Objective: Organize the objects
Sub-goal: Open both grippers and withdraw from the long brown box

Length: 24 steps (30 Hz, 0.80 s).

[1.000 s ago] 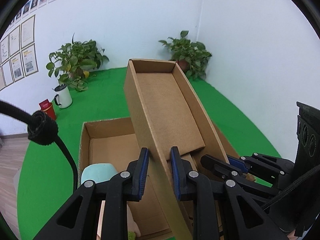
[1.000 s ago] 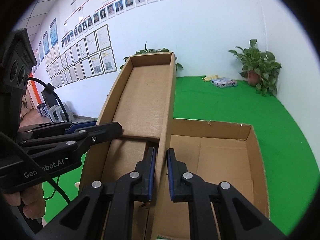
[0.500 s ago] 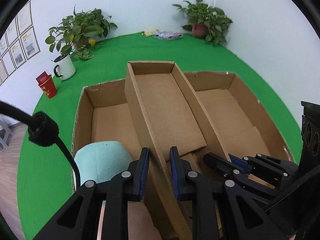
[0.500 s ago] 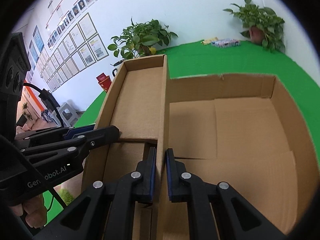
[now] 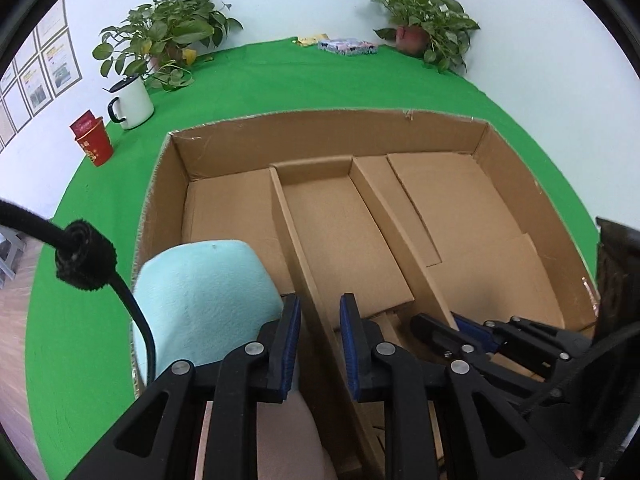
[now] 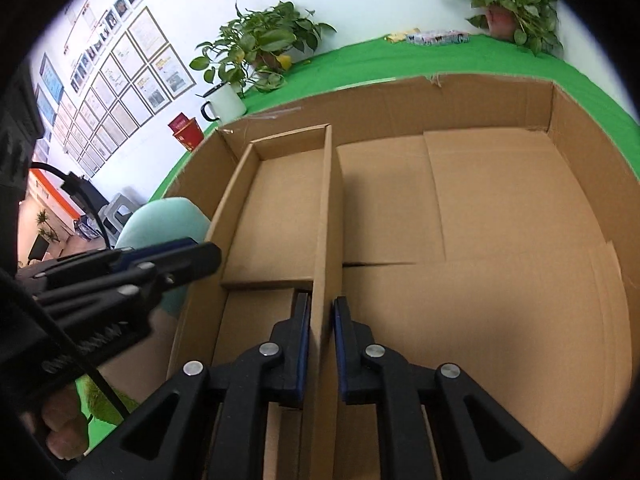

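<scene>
A small open cardboard tray [image 5: 344, 236] lies flat inside a large open cardboard box [image 5: 320, 132] on the green cloth. My left gripper [image 5: 319, 316] straddles the tray's left wall, its pads standing a little off the cardboard. My right gripper [image 6: 321, 312] straddles the tray's right wall [image 6: 326, 216], its pads also slightly apart from it. The right gripper shows in the left wrist view [image 5: 452, 326]. A light blue plush item [image 5: 204, 300] sits in the box's near left corner, beside the tray.
A white mug [image 5: 132, 102] and a red cup [image 5: 94, 144] stand left of the box. Two potted plants [image 5: 172, 48] stand at the back wall, with a colourful packet [image 5: 348, 46] between them. The box's right half [image 6: 500, 216] holds nothing.
Both grippers lowered the tray from a tilted, raised pose down flat into the big box. Both grippers' pads have eased apart from the tray walls.
</scene>
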Motion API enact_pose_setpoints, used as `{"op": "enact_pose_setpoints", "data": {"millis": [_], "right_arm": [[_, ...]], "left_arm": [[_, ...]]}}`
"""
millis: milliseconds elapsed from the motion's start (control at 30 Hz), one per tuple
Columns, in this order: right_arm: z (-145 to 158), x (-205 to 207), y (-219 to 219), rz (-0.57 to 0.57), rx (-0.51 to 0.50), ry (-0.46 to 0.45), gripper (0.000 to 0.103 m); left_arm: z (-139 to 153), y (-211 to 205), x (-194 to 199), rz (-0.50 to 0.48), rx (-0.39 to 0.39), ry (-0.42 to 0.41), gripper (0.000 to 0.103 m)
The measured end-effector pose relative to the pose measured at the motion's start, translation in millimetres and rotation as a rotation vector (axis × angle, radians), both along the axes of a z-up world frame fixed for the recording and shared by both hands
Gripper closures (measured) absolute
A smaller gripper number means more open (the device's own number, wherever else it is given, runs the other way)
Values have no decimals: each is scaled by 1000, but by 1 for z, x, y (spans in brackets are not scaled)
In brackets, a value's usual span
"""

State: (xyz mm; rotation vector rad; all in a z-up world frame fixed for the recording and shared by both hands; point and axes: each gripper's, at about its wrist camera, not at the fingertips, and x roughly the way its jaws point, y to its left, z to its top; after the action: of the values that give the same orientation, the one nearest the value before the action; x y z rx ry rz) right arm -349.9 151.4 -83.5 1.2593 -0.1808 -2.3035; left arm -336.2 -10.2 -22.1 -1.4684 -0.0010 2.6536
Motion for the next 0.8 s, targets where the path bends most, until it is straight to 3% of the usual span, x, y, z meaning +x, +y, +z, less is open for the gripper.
{"op": "enact_pose_setpoints", "data": {"millis": [133, 300, 500, 533, 567, 600, 667, 700, 767, 800], "right_arm": [[2, 6, -4, 7, 14, 2, 88], [0, 10, -18, 46, 50, 6, 84], [0, 10, -16, 53, 42, -2, 82], [2, 10, -16, 62, 35, -3, 79], [5, 13, -14, 69, 29, 2, 66], [9, 17, -10, 79, 15, 15, 46], [21, 28, -5, 94, 0, 61, 22], [26, 37, 1, 103, 6, 86, 21], [33, 58, 15, 126, 40, 130, 20], [35, 69, 24, 117, 63, 151, 19]], "left_arm": [[14, -7, 12, 17, 13, 34, 84], [31, -27, 35, 56, 84, 75, 84], [48, -39, 67, 76, 93, 123, 83], [50, -38, 72, 83, 88, 136, 78], [53, -37, 79, 93, 82, 157, 71], [57, -36, 88, 102, 81, 184, 68], [63, -33, 106, 127, 105, 231, 50], [67, -32, 118, 141, 127, 263, 43], [72, -27, 142, 167, 160, 346, 18], [74, -22, 157, 171, 176, 400, 12]]}}
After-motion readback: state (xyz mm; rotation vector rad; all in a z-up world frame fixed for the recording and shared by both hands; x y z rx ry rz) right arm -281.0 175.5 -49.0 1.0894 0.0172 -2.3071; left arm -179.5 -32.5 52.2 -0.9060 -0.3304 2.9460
